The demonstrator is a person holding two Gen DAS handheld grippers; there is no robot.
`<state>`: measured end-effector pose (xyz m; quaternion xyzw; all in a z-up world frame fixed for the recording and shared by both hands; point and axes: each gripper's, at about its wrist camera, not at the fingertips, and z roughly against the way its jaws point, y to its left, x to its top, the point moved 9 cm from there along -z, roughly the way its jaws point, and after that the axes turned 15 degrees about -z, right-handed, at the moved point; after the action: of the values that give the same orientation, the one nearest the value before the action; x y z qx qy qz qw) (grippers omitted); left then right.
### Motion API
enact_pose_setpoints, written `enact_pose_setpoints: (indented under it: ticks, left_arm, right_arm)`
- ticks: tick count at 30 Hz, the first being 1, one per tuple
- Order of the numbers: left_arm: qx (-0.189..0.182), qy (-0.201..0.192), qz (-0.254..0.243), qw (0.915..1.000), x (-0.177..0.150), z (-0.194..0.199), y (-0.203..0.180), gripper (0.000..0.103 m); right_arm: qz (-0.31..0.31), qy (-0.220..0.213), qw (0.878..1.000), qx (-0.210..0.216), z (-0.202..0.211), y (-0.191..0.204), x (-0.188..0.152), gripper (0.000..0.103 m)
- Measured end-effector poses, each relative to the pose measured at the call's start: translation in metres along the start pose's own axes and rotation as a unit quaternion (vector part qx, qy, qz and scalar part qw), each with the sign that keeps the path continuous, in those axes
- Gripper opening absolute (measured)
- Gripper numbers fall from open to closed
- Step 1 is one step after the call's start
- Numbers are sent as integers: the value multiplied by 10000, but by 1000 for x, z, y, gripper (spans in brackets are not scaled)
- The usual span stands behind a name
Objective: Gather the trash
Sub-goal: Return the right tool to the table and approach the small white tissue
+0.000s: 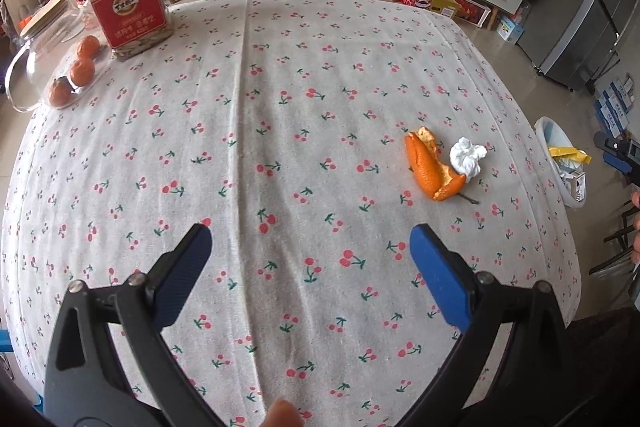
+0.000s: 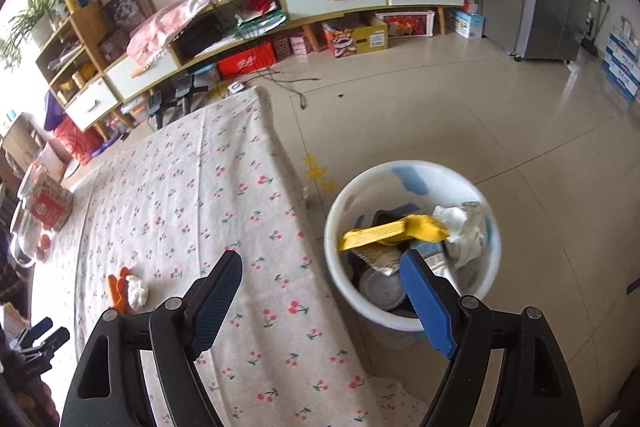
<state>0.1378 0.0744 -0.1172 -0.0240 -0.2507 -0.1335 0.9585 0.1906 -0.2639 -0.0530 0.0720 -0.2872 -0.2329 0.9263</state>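
On the bench [image 1: 280, 75], at its far left, stand one seed jar [image 1: 127, 11] and three tangerines [image 1: 82, 71]. The left gripper [image 1: 310, 251] hangs over bare cloth, jaws spread, nothing between them. Ahead and to its right lie one orange peel [image 1: 430, 169], its long axis running away from the gripper, and one crumpled tissue [image 1: 466, 159] touching it. The right gripper [image 2: 320, 279], likewise spread and empty, hovers at the bench edge, beside one white trash bin [image 2: 412, 321]. The left gripper seems nearer the peel.
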Motion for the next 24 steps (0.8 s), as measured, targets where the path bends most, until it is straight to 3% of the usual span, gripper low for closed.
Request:
enact_pose_setpoints:
  ticks: [5,13,24]
  left_arm:
    - [43,72,190,9998,-8,0,12,99]
    - [203,180,255,9993,-17,-4,26,99]
    - [100,271,411,9987,-24,-7,34,99]
  right_arm:
    - [349,415,9984,180,-19,45,-27,83]
    - [1200,819,9893,133,-54,112,-74,83]
    - [1528,1044,9827,29,-91,158,-100,82]
